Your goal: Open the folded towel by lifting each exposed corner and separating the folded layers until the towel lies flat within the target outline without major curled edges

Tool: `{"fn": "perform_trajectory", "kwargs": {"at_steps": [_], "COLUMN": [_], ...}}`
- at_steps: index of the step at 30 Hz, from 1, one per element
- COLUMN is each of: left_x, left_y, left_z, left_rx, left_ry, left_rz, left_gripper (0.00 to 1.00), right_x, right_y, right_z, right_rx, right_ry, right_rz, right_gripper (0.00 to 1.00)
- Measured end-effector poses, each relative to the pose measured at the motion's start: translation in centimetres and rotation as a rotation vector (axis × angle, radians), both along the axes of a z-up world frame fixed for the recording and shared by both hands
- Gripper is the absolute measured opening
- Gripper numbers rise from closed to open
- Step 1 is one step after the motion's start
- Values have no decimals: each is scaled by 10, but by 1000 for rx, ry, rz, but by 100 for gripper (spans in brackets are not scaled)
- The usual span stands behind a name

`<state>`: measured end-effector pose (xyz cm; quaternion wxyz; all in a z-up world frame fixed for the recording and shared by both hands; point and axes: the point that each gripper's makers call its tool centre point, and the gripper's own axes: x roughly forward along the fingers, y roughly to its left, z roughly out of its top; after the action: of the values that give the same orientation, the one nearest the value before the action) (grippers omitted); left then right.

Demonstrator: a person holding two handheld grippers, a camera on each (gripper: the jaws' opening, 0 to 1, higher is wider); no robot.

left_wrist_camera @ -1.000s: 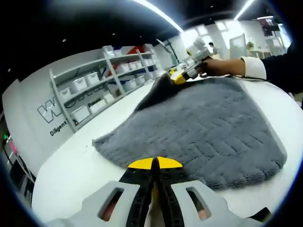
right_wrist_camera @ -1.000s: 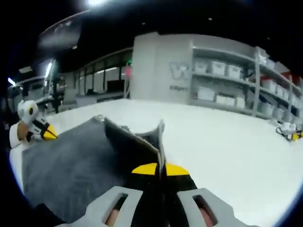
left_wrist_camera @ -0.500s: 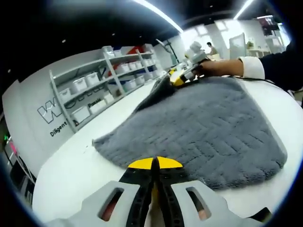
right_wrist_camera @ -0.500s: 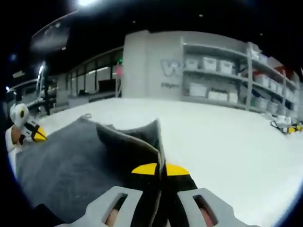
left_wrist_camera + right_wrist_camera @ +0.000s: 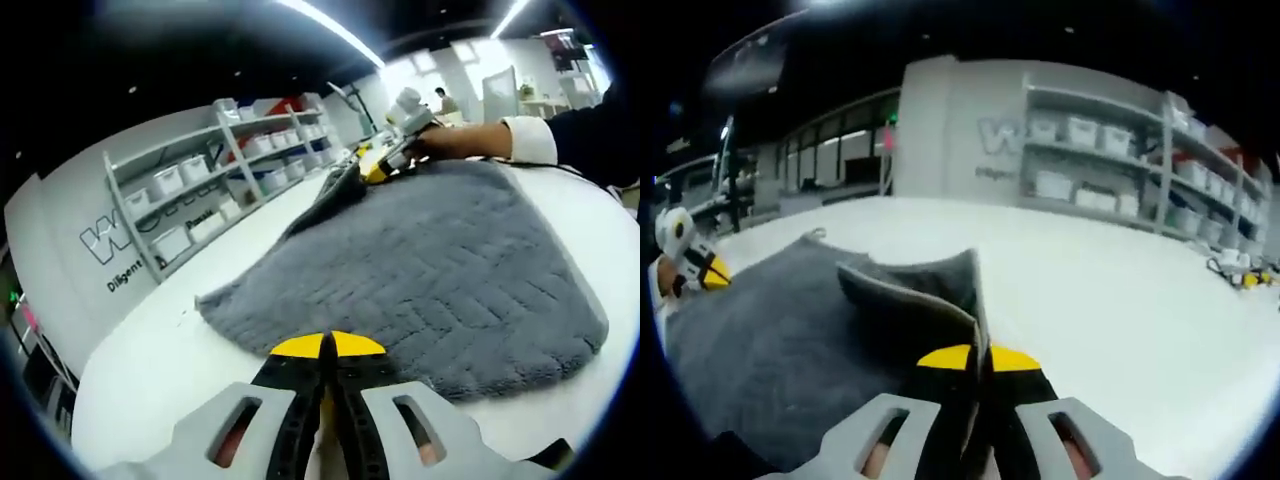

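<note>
A grey towel [image 5: 430, 270] lies spread on the white table [image 5: 160, 370]. My left gripper [image 5: 328, 346] is shut, its yellow tips at the towel's near edge; whether they pinch the pile is unclear. At the far corner my right gripper [image 5: 372, 172], held by a hand [image 5: 455, 140] with a white cuff, has the corner raised as a dark flap. In the right gripper view my right gripper [image 5: 978, 357] is shut on that corner, and the towel [image 5: 770, 340] folds up and over beside the jaws. The left gripper [image 5: 710, 272] sits at the towel's opposite edge.
White shelving with storage bins [image 5: 190, 190] runs along the wall beyond the table, also seen as shelving [image 5: 1110, 170]. Bare table [image 5: 1120, 300] stretches to the right of the towel. A small yellow and white object [image 5: 1245, 275] lies far off on it.
The right gripper has carried the lifted corner slightly farther out, and the flap hangs a little lower. The left gripper and the rest of the towel have stayed put.
</note>
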<state>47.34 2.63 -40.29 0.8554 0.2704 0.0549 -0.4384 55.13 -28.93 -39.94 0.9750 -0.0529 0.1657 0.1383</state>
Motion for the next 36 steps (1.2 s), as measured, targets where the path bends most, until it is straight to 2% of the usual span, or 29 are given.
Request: {"fn": "perform_trajectory", "kwargs": {"at_steps": [3,7,11,16,23,26,27,29,31,32,34,36], "left_x": [0,0,1,1,1,1,1,1,0,0,0,0], "left_y": [0,0,0,0,0,0,0,0,0,0,0,0], "left_z": [0,0,0,0,0,0,0,0,0,0,0,0], "left_rx": [0,-1,-8,-6,0,-1,-6,-8,-4,-3,-4,-6], "left_ry": [0,0,7,4,-4,-3,1,2,-4,-5,-4,-2], "left_rz": [0,-1,-1,-1,-2,-1,1,1,1,1,1,1], "left_gripper": [1,1,1,1,1,1,1,1,1,1,1,1], "right_x": [3,7,10,8,5,0,0,-1,1,1,-1,-2], "right_y": [-4,-11,-19,-27,-28,-29,-26,-23,-19,-18,-10,-2], "right_z": [-1,-5,-3,-8,2,6,11,19,27,28,30,29], "right_rx": [0,-38,1,25,26,68,69,24,-70,-100,-220,-278], "right_ry": [2,19,30,53,24,20,-3,-43,-83,-87,-101,-105], "right_rz": [-7,-20,-33,-62,-48,-67,-57,-39,-18,-18,10,35], "right_gripper": [0,2,4,11,8,8,8,9,12,14,17,16]}}
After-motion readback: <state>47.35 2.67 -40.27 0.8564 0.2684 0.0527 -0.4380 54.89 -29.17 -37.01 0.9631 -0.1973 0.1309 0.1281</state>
